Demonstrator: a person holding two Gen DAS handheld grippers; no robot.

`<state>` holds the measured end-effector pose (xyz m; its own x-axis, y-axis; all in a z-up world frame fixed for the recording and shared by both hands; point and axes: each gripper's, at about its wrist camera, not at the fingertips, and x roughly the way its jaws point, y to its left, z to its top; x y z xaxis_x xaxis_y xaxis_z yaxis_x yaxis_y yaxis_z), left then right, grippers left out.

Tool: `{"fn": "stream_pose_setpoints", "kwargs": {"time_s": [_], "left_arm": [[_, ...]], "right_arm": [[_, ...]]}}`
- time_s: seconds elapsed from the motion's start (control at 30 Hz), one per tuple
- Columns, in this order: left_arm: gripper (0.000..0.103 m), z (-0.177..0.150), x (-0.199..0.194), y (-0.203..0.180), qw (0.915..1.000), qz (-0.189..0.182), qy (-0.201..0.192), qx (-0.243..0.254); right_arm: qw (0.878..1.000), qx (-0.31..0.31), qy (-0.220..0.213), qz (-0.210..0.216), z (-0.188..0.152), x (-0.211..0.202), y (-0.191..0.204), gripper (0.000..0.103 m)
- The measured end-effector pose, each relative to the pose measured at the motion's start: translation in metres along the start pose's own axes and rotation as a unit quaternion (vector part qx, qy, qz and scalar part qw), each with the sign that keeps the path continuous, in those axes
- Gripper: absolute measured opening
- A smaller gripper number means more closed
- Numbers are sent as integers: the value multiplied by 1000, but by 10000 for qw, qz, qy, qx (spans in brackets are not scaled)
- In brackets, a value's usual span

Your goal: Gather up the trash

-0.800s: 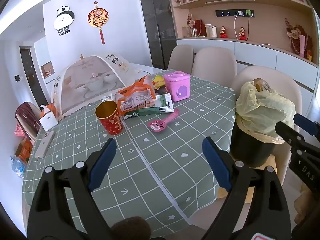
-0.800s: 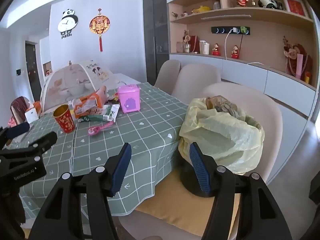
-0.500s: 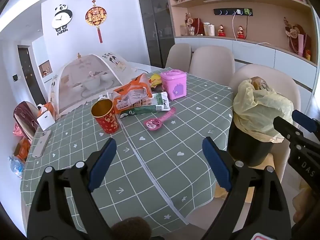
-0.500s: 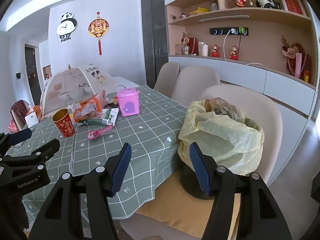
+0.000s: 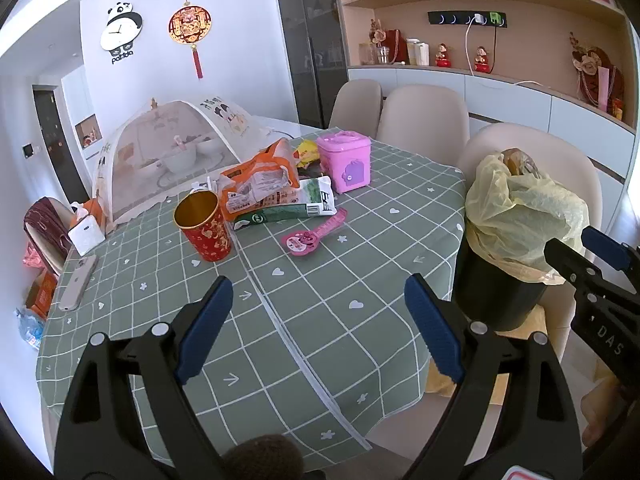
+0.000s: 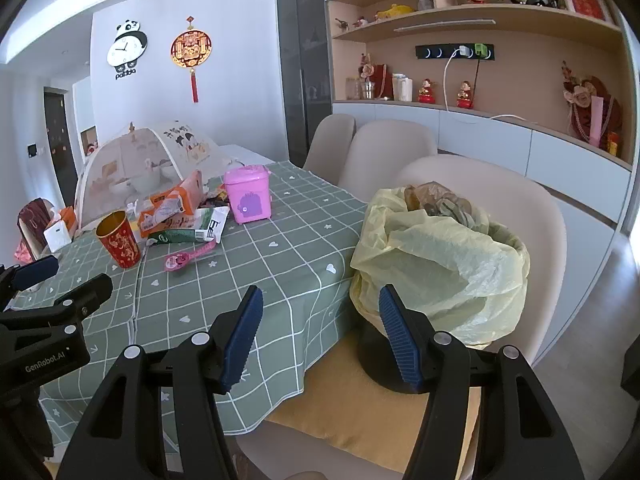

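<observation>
Here, left gripper [image 5: 318, 320] tilted downward, jaws apart

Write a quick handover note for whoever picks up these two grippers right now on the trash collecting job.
Left gripper: open, empty, above the near part of the table.
Right gripper: open, empty, between the table edge and the trash bin.
Bin: black, yellow liner, already holding some waste, on the nearest chair to the right of the table.
On the table: orange snack bag, green and white wrapper, small yellow packet, red cup, pink toy, pink box.
Done: no table item picked up yet.
Left: carry the wrappers to the bin.
</observation>
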<state>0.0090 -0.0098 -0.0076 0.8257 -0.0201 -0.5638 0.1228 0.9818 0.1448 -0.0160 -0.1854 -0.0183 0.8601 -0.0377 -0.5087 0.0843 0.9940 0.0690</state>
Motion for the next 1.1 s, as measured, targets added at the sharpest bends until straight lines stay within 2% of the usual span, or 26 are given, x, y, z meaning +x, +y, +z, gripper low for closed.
{"fn": "stream_pose_setpoints", "kwargs": {"time_s": [1.1], "left_arm": [[84,1,2,-9,9992,-391,16,73]], "right_arm": [[9997,173,89,-159,-5,1,-13,57]]}}
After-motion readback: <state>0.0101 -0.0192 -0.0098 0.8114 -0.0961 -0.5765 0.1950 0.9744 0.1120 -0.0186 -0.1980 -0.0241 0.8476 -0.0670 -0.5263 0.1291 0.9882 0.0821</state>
